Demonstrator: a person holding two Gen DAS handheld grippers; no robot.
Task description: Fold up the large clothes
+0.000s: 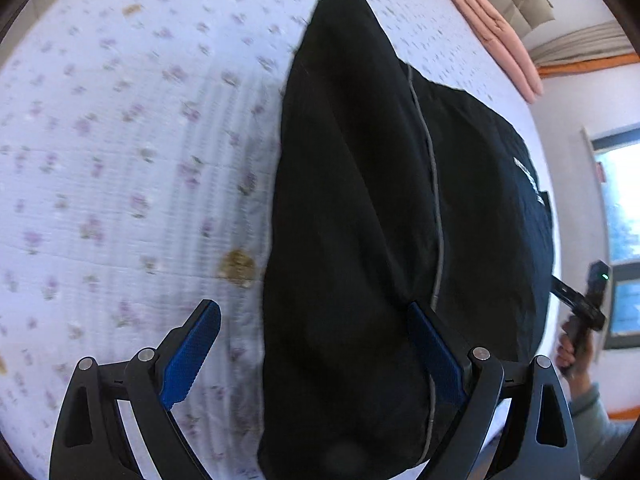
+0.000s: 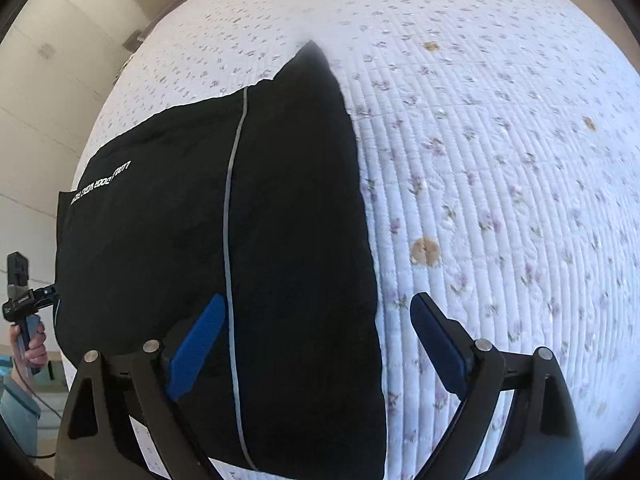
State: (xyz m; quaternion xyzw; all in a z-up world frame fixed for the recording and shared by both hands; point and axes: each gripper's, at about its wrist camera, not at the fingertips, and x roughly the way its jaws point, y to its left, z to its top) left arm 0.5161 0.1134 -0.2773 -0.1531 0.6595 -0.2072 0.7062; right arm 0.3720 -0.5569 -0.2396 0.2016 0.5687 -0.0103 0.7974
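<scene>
A black garment with a thin grey stripe and small white lettering lies folded on the floral quilt; it also shows in the right wrist view. My left gripper is open, its blue pads spread wide over the garment's near end and left edge. My right gripper is open too, its blue pads astride the garment's near right edge. Neither holds cloth. The other hand-held gripper shows at the edge of each view, at the right and at the left.
The white quilted bedspread with purple flowers and a few tan patches covers the bed. A pink folded blanket lies at the bed's far edge. A window and walls lie beyond the bed.
</scene>
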